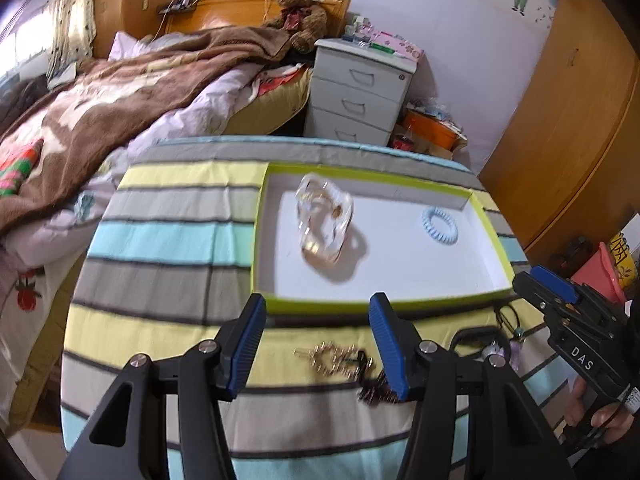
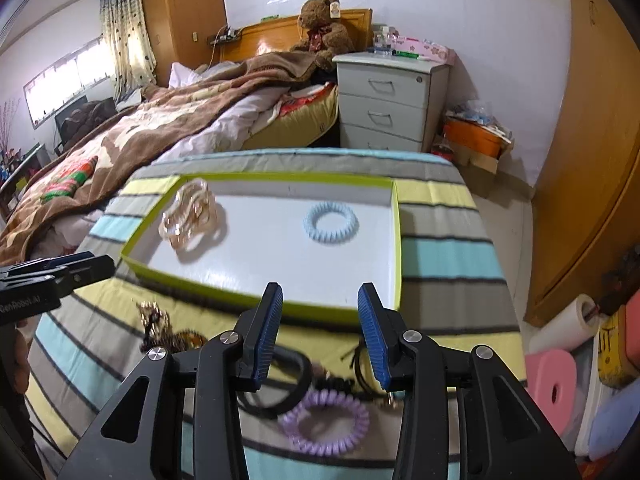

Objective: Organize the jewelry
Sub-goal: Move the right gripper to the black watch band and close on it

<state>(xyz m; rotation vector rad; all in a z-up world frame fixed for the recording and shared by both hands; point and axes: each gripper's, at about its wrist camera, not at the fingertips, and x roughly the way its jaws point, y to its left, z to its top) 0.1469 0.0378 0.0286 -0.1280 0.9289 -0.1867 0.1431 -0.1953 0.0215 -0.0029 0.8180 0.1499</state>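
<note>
Lime-rimmed tray (image 1: 280, 304) holds clear bangles (image 1: 324, 220) at 10 o'clock, blue coil tie (image 1: 439, 226) at 2. Left gripper (image 1: 316, 344) and right gripper (image 2: 320, 332) both part-open, gripping nothing.

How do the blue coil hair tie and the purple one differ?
The blue coil hair tie lies inside the green-rimmed tray; the purple coil hair tie lies outside it on the striped cloth, among black cords. Colours differ. Both are spiral rings lying flat, ungripped.

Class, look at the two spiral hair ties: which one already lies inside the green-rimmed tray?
The light blue spiral hair tie lies in the tray. The purple one is outside, on the striped cloth.
</note>
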